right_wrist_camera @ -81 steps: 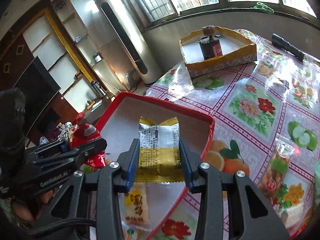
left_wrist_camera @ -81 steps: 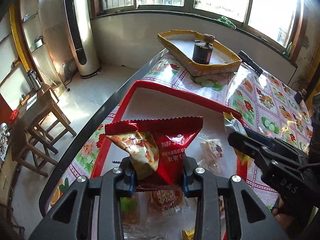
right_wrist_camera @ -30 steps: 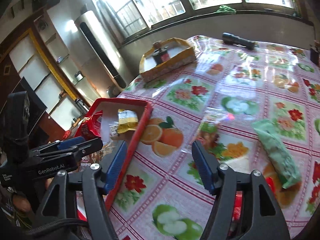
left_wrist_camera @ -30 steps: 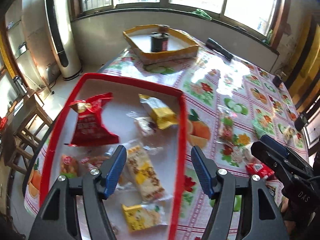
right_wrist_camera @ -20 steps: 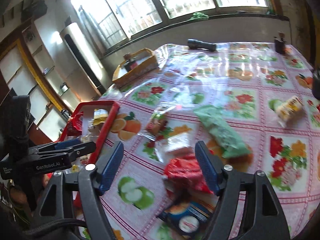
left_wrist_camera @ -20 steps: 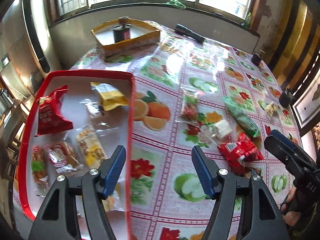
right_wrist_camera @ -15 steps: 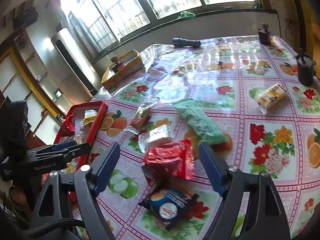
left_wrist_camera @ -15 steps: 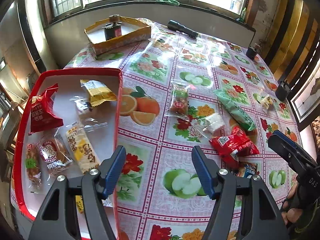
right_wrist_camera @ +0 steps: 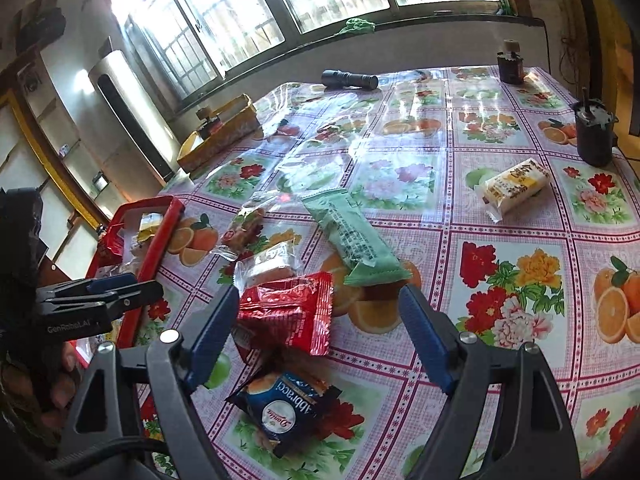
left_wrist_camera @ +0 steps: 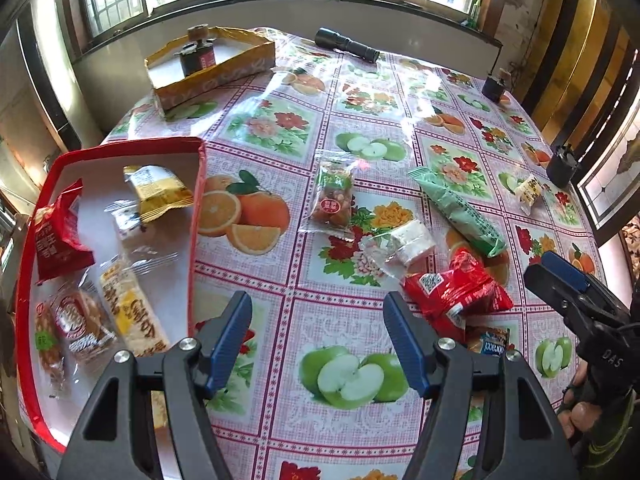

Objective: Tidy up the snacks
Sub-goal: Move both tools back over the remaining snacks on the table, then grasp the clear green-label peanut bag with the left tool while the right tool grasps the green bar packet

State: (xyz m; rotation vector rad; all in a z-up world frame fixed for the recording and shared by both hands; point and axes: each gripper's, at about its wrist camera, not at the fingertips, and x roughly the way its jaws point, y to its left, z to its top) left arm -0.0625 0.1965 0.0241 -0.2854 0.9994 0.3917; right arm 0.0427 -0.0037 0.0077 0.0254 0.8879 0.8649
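A red tray (left_wrist_camera: 199, 184) at the table's left holds several snack packets, among them a yellow packet (left_wrist_camera: 158, 192) and a red packet (left_wrist_camera: 56, 236). Loose snacks lie on the flowered tablecloth: a red packet (right_wrist_camera: 292, 314), a dark blue packet (right_wrist_camera: 280, 410), a long green packet (right_wrist_camera: 352, 236), a clear nut packet (left_wrist_camera: 332, 200), a clear white-cake packet (left_wrist_camera: 408, 244) and a yellow-white bar (right_wrist_camera: 514, 184). My left gripper (left_wrist_camera: 318, 324) is open and empty above the cloth, right of the tray. My right gripper (right_wrist_camera: 320, 320) is open and empty over the red packet.
A yellow cardboard box (left_wrist_camera: 212, 68) with a dark jar in it stands at the far left. A black flashlight (left_wrist_camera: 346, 45) lies by the window wall. Two dark cups (right_wrist_camera: 594, 132) stand near the right edge. A wall runs along the table's far side.
Both grippers let go of their packets in the tray, opened, and pulled back and to the right. The loose snacks on the cloth have come into view.
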